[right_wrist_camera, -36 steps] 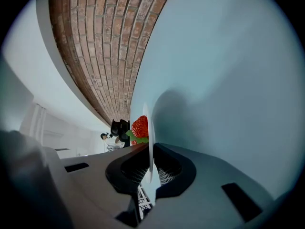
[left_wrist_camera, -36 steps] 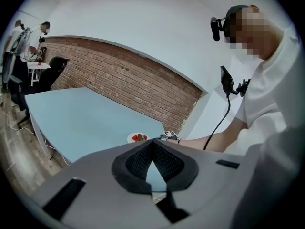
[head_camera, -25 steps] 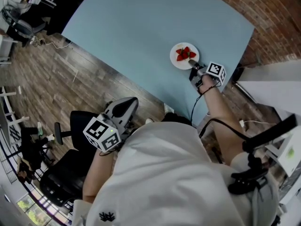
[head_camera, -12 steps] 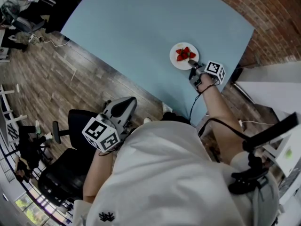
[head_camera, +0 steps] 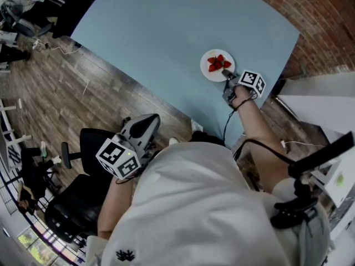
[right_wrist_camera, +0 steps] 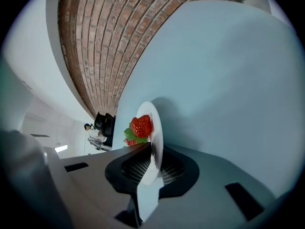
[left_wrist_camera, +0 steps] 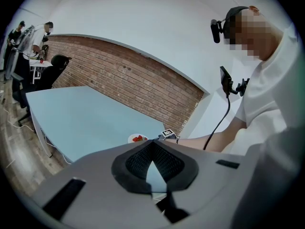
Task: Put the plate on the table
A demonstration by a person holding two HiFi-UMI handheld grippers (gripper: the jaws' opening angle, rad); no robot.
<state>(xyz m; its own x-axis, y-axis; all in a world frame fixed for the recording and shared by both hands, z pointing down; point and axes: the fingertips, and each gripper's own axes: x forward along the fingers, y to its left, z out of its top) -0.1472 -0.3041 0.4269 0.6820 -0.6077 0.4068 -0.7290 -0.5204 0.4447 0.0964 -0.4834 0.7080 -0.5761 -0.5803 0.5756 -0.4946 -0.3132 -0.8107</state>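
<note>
Plate: a white plate (head_camera: 206, 71) is seen at the upper right of the head view, on the right part of the bench (head_camera: 166, 43) and near its edge. In the right tool view it is shown edge-on at centre (right_wrist_camera: 156, 123). Whether it lies fully flat on the bench cannot be told.
Strawberries: red strawberries (head_camera: 216, 63) with green leaves are carried on the plate, just beyond the tool's tips in the right tool view (right_wrist_camera: 141, 126).
Right tool: the right tool (head_camera: 226, 74) is closed on the plate's near rim, which is pinched between the two dark pads (right_wrist_camera: 152, 159). Its marker cube (head_camera: 252, 82) is seen just right of the plate.
Left tool: the left tool (head_camera: 157, 119) is held low in the lower left of the head view, off the bench and well apart from the plate. Its jaws are brought together at the tips (left_wrist_camera: 152, 144) and nothing is held between them.
Bench: a light blue top, seen across the upper middle of the head view and at left in the left tool view (left_wrist_camera: 86, 118).
Wall: brick (head_camera: 321, 15) is seen past the bench at the upper right.
Floor: wood planks (head_camera: 50, 93) are seen at left, with a black chair (head_camera: 77, 204) below the left tool.
</note>
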